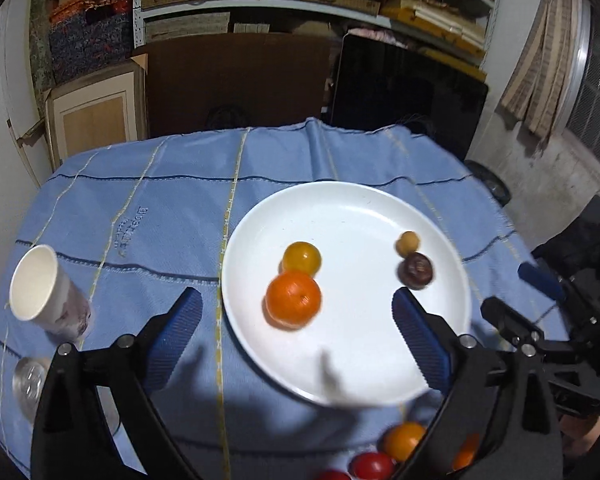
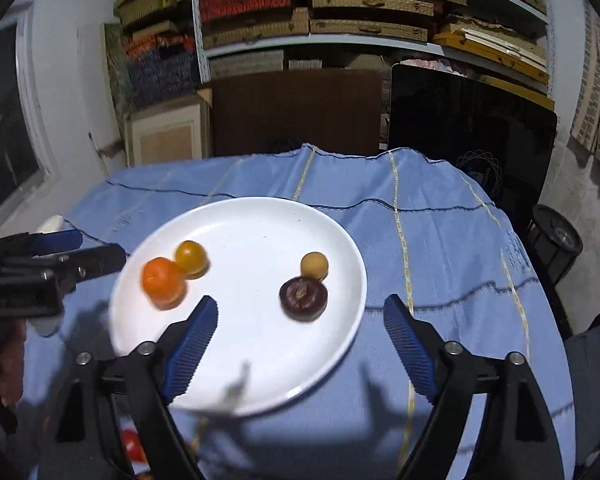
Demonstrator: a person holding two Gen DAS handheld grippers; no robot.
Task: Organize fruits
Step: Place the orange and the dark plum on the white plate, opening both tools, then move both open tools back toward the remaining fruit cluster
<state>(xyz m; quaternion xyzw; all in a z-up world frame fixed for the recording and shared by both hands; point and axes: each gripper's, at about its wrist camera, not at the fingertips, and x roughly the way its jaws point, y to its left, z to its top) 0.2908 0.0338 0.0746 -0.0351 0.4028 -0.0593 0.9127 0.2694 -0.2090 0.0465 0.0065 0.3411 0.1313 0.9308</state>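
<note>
A white plate (image 1: 340, 360) lies on the blue cloth. On it are an orange (image 1: 293, 300), a yellow-orange fruit (image 1: 301, 258), a dark brown fruit (image 1: 415, 270) and a small tan fruit (image 1: 407, 243). My left gripper (image 1: 298, 308) is open, its fingers either side of the orange, which looks blurred. The plate (image 2: 260, 376) also shows in the right wrist view with the orange (image 2: 163, 282), yellow-orange fruit (image 2: 191, 257), dark fruit (image 2: 303, 298) and tan fruit (image 2: 314, 265). My right gripper (image 2: 300, 320) is open and empty above the plate's near right part.
A paper cup (image 1: 46, 298) lies tilted at the cloth's left, a clear glass (image 1: 30, 380) below it. Loose fruits, an orange one (image 1: 404, 440) and a red one (image 1: 372, 466), lie at the near edge. Boxes and a dark panel stand behind the table.
</note>
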